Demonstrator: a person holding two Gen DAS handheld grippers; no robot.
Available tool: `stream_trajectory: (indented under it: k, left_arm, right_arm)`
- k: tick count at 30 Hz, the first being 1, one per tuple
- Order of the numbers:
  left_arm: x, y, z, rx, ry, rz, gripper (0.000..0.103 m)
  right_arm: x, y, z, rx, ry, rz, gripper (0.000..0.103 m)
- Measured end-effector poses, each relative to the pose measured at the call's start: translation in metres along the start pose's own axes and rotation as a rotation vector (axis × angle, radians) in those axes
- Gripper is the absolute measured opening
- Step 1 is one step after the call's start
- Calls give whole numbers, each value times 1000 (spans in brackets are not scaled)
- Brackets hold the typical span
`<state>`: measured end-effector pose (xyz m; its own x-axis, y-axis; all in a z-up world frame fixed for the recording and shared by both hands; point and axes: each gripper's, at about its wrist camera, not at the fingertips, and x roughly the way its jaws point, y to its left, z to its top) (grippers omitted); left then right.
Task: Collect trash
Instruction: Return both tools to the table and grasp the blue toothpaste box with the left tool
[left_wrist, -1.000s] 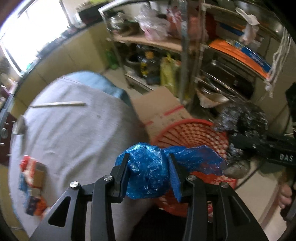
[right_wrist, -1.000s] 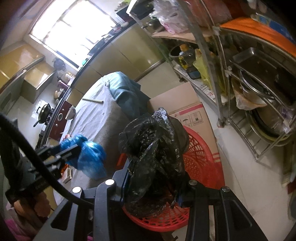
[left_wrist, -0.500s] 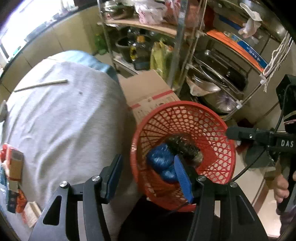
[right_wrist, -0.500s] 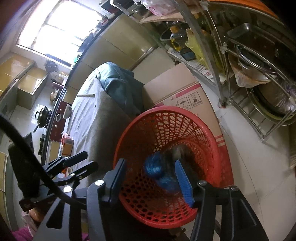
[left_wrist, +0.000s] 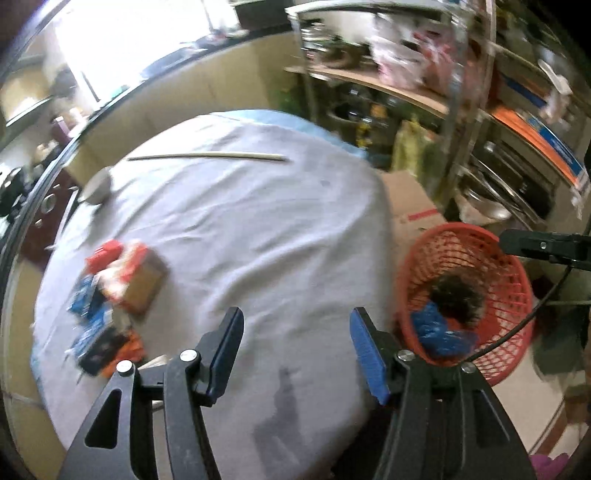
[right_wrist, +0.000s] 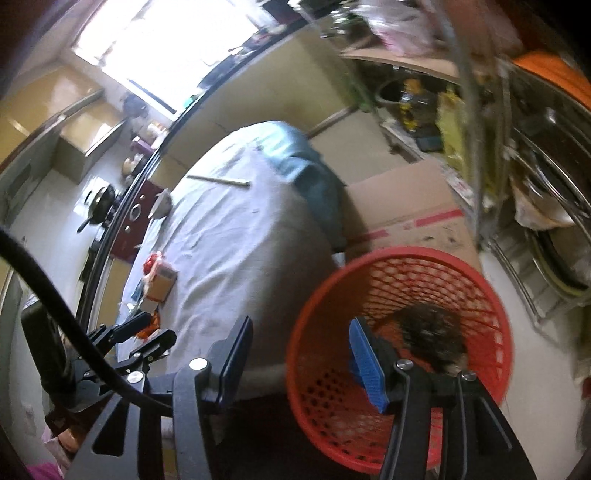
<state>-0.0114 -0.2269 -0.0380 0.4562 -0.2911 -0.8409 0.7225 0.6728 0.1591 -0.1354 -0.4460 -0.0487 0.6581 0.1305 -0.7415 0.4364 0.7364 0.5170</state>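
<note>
Grey cloth covers the table, which fills the middle of our left wrist view, with metal shelving blurred across the upper right. Our left gripper sits at the bottom centre, jaws spread wide and holding nothing. At the left of the frame a cluster of small boxes and wrappers lies on the cloth, and a long pale stick lies near the top. At the right edge the red mesh basket stands beside the table, with the blue bag and the black bag inside it, touching each other.

In our right wrist view, our right gripper is likewise wide open and empty, its blue-padded finger over the basket's rim at lower right. A flattened cardboard box lies behind the basket.
</note>
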Motion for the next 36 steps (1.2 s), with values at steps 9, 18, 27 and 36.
stream_trajectory:
  k: [9,18,27,36]
  left_arm:
    - [-22,79,-30,-153,-34,115,62]
    - [-29,139,-63,-268,-35,223,63]
    - [-31,186,-92,-355,-17,293,63]
    - [-24,218,-117,-426,8,285,67]
  right_arm:
    - [33,89,-1,-163,45,43,58]
    - [58,153,-9,-288,91,78,58]
    - [86,209,-23,-395,141,116,58]
    - [122,257,-44,-549,212,157,58]
